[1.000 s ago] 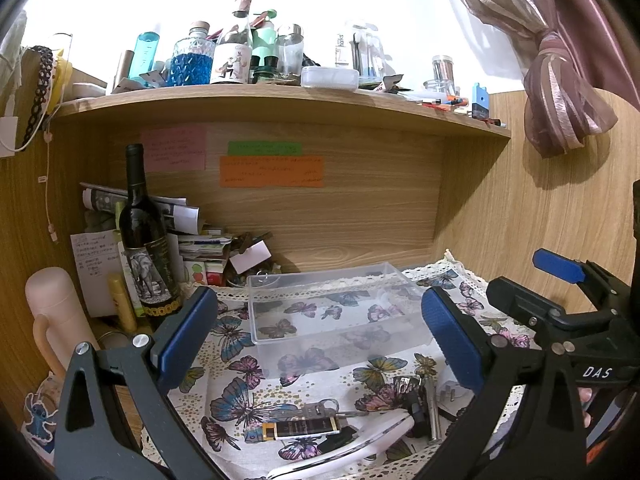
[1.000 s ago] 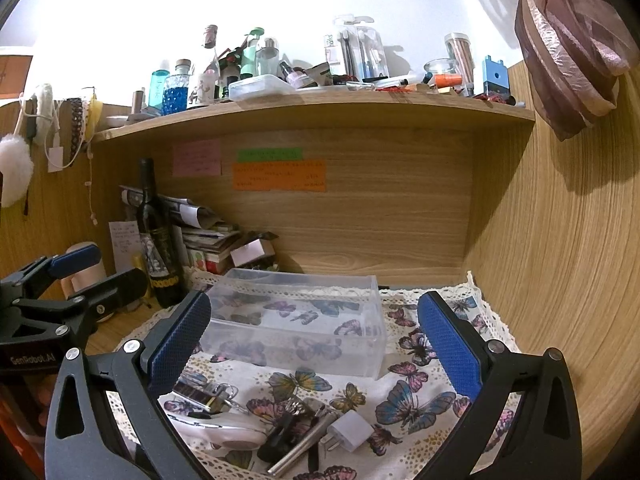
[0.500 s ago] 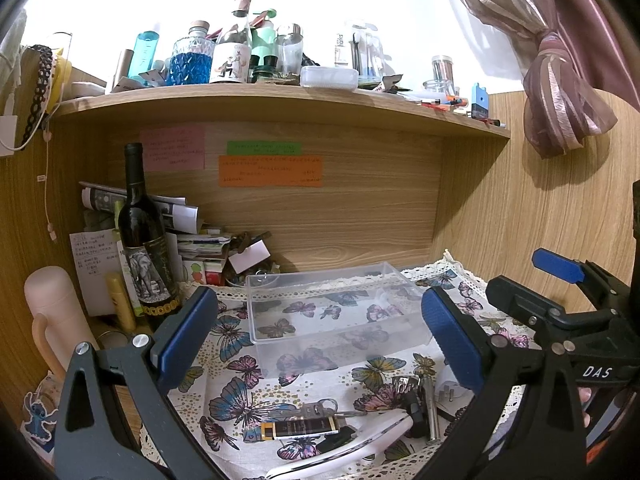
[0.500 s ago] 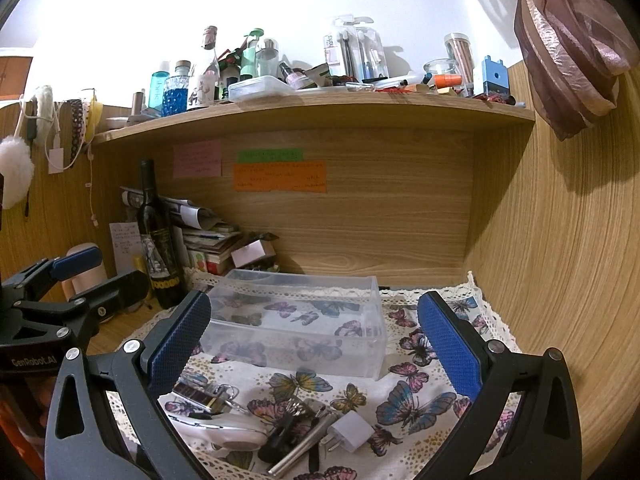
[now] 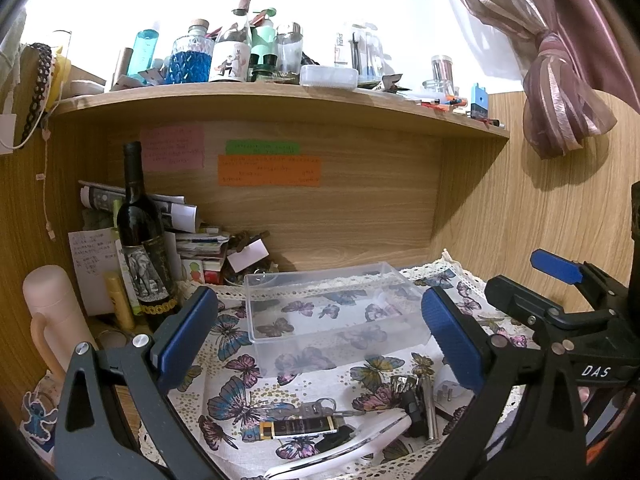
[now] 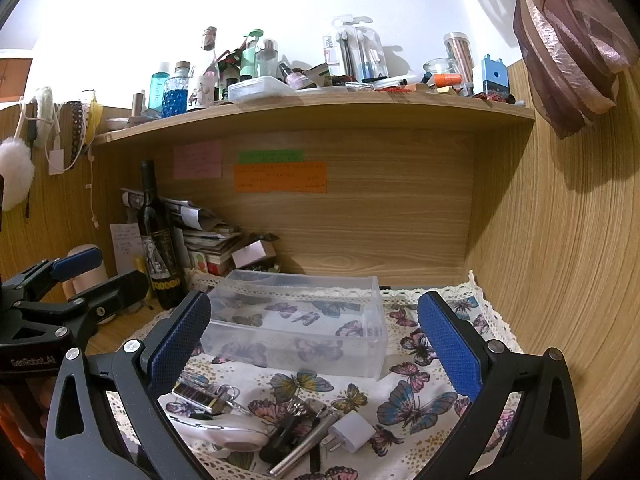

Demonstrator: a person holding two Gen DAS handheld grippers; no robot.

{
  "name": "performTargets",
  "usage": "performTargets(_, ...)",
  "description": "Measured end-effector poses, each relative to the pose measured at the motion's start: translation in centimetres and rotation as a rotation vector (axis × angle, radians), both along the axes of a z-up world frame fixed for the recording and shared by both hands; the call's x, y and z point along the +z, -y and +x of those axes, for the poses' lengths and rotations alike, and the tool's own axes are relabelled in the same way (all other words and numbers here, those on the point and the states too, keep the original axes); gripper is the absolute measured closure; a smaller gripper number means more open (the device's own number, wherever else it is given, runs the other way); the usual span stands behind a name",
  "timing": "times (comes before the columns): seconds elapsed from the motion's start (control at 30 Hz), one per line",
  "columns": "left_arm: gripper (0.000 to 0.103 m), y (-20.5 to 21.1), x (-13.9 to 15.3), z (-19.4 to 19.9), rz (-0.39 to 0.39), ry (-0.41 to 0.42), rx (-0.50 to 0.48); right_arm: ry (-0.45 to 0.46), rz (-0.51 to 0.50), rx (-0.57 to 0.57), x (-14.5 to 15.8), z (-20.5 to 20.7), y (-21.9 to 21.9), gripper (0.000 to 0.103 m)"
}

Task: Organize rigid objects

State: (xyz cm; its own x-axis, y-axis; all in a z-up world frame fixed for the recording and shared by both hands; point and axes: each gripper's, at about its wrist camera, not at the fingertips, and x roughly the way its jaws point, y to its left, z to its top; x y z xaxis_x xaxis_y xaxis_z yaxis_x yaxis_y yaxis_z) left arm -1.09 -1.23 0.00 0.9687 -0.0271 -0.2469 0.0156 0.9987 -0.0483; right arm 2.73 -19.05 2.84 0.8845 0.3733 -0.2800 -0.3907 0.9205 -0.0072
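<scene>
An empty clear plastic box (image 5: 332,312) (image 6: 296,320) sits on the butterfly cloth (image 5: 240,360). In front of it lie small objects: a black and gold lighter with key ring (image 5: 298,426) (image 6: 200,396), a white curved handle (image 5: 344,448) (image 6: 228,434), a metal pen (image 6: 304,444) (image 5: 430,408), a black clip (image 6: 284,432) and a white plug adapter (image 6: 352,434) (image 5: 446,390). My left gripper (image 5: 320,336) is open and empty above them; it also shows in the right wrist view (image 6: 92,276). My right gripper (image 6: 314,340) is open and empty; it also shows in the left wrist view (image 5: 536,284).
A dark wine bottle (image 5: 142,236), a pink flask (image 5: 52,320) and stacked papers (image 5: 192,240) crowd the back left corner. A wooden shelf (image 5: 280,100) full of bottles hangs overhead. Wooden walls close the back and right side (image 6: 560,260).
</scene>
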Motion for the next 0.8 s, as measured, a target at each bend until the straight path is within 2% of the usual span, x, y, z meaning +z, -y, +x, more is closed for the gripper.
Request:
performTargets(0.2,0.0,-1.7,-0.7,0.9,-0.048,-0.051,-0.019,-0.007,0.005,-0.014,-0.3,0.2,0.2,0.0)
performTargets(0.23,0.005,-2.2,-1.0,1.2,-0.06,-0.069,-0.014,-0.021,0.006,-0.012,-0.4,0.4,0.4,0.0)
performTargets(0.27,0.014,-2.6,-1.3,1.4,-0.068,-0.085,-0.005,-0.035,0.007,-0.011,-0.6,0.6,0.6,0.0)
performTargets(0.33,0.019,-3.3,-2.0,2.0,-0.076,-0.129,0.011,-0.07,0.011,-0.012,-1.2,1.2,1.0,0.003)
performTargets(0.57,0.019,-4.8,-6.1,3.7,-0.095,-0.308,0.012,-0.191,-0.011,-0.011,-3.8,2.8,2.0,0.02)
performTargets(0.8,0.019,-4.3,-10.3,5.4,-0.105,-0.504,-0.023,-0.298,-0.056,-0.02,-7.1,3.4,3.0,0.023)
